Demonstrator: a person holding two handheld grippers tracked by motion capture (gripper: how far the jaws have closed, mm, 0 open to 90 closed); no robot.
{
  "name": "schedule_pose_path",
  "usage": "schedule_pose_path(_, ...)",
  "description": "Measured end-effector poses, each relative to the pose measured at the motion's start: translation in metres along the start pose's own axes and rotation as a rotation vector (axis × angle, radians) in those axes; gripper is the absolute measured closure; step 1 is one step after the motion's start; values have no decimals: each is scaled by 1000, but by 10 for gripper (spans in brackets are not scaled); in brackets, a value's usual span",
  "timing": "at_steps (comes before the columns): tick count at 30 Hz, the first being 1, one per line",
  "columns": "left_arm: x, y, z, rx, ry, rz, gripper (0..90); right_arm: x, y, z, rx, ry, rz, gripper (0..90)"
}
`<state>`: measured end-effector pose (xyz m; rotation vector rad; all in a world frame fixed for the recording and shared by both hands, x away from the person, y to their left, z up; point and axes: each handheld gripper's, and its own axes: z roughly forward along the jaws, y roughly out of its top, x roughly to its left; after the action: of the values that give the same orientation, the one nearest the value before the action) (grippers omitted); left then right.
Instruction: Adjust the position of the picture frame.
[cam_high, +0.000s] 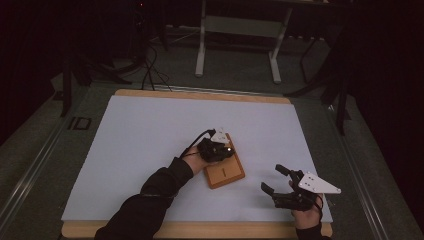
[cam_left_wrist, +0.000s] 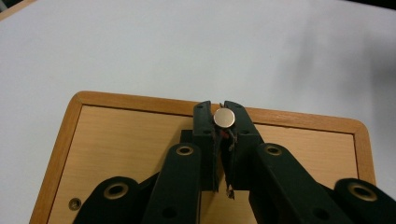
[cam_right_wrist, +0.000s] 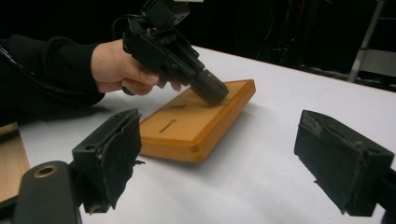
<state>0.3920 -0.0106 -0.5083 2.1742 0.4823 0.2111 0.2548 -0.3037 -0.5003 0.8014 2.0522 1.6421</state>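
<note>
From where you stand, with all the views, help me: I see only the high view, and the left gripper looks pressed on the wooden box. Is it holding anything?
Observer: Yes. In the left gripper view, the left gripper pinches a small round metal disc at its tips.
Operator: Does the wooden box have an opening?
Observer: The right gripper view shows a narrow slot in the wooden box lid.
Operator: And the right gripper?
Observer: The right gripper is wide open, nothing between its jaws.

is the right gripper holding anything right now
No, the right gripper has its two jaws spread wide apart over the white table, with nothing between them; the wooden box lies beyond it.
</note>
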Motion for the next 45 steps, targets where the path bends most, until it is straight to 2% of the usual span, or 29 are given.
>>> schedule_pose_path(12, -2, -3, 19, 35, -1, 3, 847, 0, 0, 0, 1, 1, 0, 144)
schedule_pose_path(19, -4, -3, 23, 55, 1, 8, 847, 0, 0, 1, 3, 5, -1, 144)
schedule_pose_path(25, -4, -3, 23, 55, -3, -12, 843, 0, 0, 1, 7, 5, 0, 144)
schedule_pose_path(28, -2, -3, 20, 51, -23, -30, 821, 0, 0, 1, 6, 5, 0, 144)
schedule_pose_path(30, -1, -4, 14, 50, -28, -24, 806, 0, 0, 1, 4, 5, 2, 144)
schedule_pose_path(31, -2, -4, 10, 50, -13, -17, 793, 0, 0, 1, 4, 5, 2, 144)
schedule_pose_path(36, 1, -6, -3, 56, -14, 12, 790, 1, -1, 2, 10, 7, 1, 144)
schedule_pose_path(39, 4, -6, -6, 49, -7, 7, 797, 1, -1, 3, 11, 7, -2, 144)
schedule_pose_path(40, 5, -6, -6, 41, -3, -4, 832, 1, -1, 3, 11, 6, -2, 144)
schedule_pose_path(45, 14, -2, -6, 23, 24, -28, 895, 1, -1, 3, 12, 5, 1, 144)
